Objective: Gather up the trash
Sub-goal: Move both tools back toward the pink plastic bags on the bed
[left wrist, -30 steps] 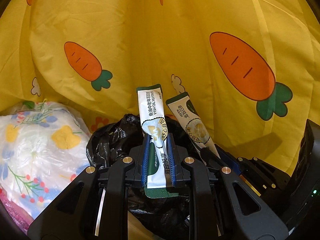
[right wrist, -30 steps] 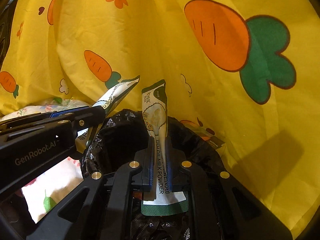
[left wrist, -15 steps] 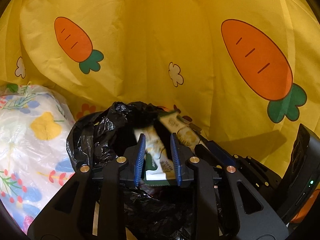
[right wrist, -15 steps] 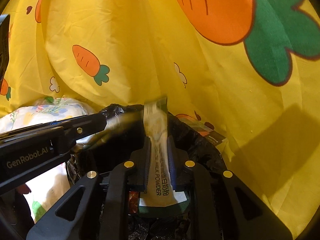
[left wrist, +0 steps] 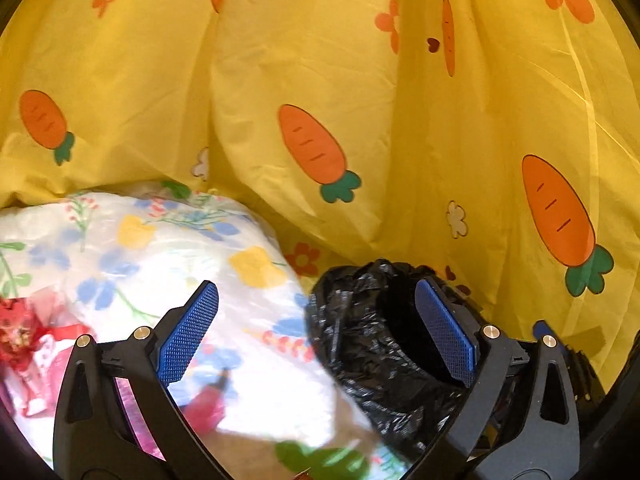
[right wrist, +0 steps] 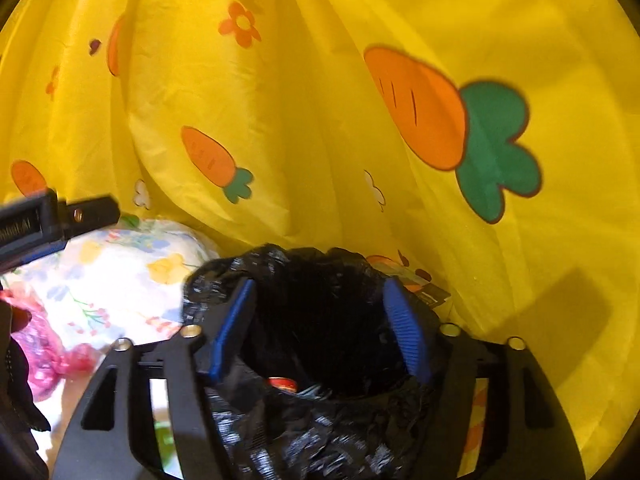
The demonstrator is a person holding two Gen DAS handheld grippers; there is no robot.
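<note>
A bin lined with a black bag (right wrist: 320,320) stands against the yellow carrot-print cloth. My right gripper (right wrist: 318,328) is open and empty right over the bin's mouth. A small red item (right wrist: 282,383) shows inside the bin. My left gripper (left wrist: 316,336) is open wide and empty, to the left of the bin (left wrist: 384,332), with its right finger over the bin's rim. The milk powder sachets are out of sight. The left gripper also shows at the left edge of the right wrist view (right wrist: 60,216).
A white floral plastic bag (left wrist: 160,280) bulges left of the bin, with red and pink packaging (left wrist: 24,340) beside it. The yellow carrot-print cloth (right wrist: 280,120) hangs close behind the bin. A dark wrapper (right wrist: 428,292) lies at the bin's right rim.
Both grippers have opened and the two sachets have left them. My left gripper has swung left, away from the bin's mouth. My right gripper stays over the bin.
</note>
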